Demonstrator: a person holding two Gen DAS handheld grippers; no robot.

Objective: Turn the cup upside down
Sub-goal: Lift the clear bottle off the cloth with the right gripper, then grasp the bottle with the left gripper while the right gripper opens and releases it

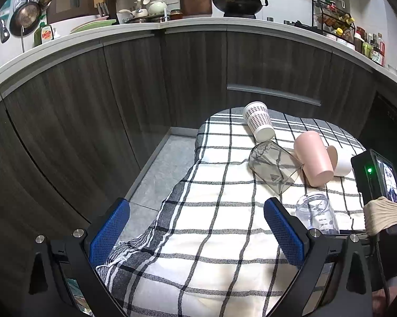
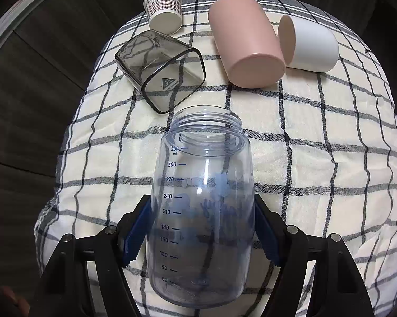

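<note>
A clear plastic measuring cup [image 2: 201, 211] with blue ml marks sits between the blue pads of my right gripper [image 2: 201, 227], mouth pointing away from the camera; the pads press its sides. It also shows in the left wrist view [image 1: 317, 215], low right above the cloth. My left gripper [image 1: 195, 235] is open and empty over the checked cloth [image 1: 211, 237]. Further back lie a smoky square cup [image 2: 161, 66], a pink cup [image 2: 246, 42], a white cup [image 2: 309, 42] and a dotted paper cup [image 2: 164, 8], all on their sides.
The checked cloth [image 2: 317, 158] covers a small round table. Dark cabinet fronts [image 1: 92, 105] stand behind and left, with grey floor [image 1: 161, 169] between. The right gripper's body with a screen [image 1: 381, 179] is at the right edge of the left wrist view.
</note>
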